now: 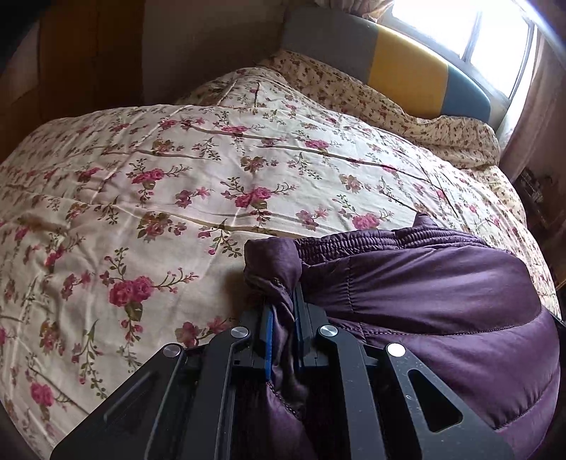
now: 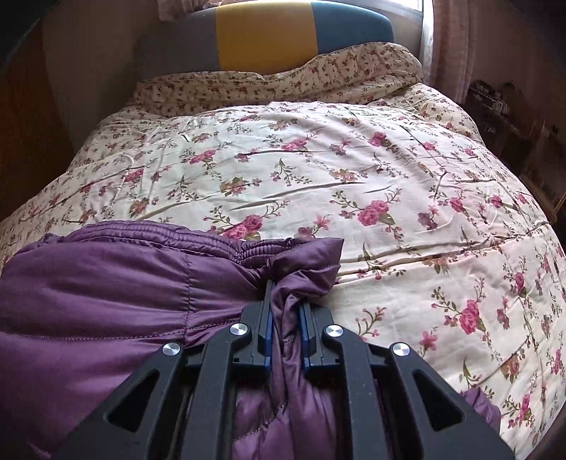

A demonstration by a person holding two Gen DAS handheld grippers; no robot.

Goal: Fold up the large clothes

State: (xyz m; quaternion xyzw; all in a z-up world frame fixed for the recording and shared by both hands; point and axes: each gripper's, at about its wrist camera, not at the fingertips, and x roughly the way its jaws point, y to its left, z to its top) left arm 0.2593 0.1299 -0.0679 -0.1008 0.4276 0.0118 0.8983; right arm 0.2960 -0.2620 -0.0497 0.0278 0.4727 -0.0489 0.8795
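Note:
A purple padded garment with an elastic band (image 1: 442, 293) lies on the near part of a flowered bed cover. My left gripper (image 1: 283, 304) is shut on its left corner, with bunched fabric sticking out past the blue pads. In the right wrist view the same garment (image 2: 116, 283) spreads to the left, and my right gripper (image 2: 286, 300) is shut on its right corner. The elastic band runs between the two held corners. The garment's lower part is hidden under both grippers.
The cream bed cover with pink flowers (image 1: 212, 170) fills the bed beyond the garment. A small-print pillow (image 2: 276, 81) lies at the far end against a grey, yellow and blue headboard (image 2: 265, 32). A bright window (image 1: 460, 32) and curtain (image 2: 449, 46) are at the right.

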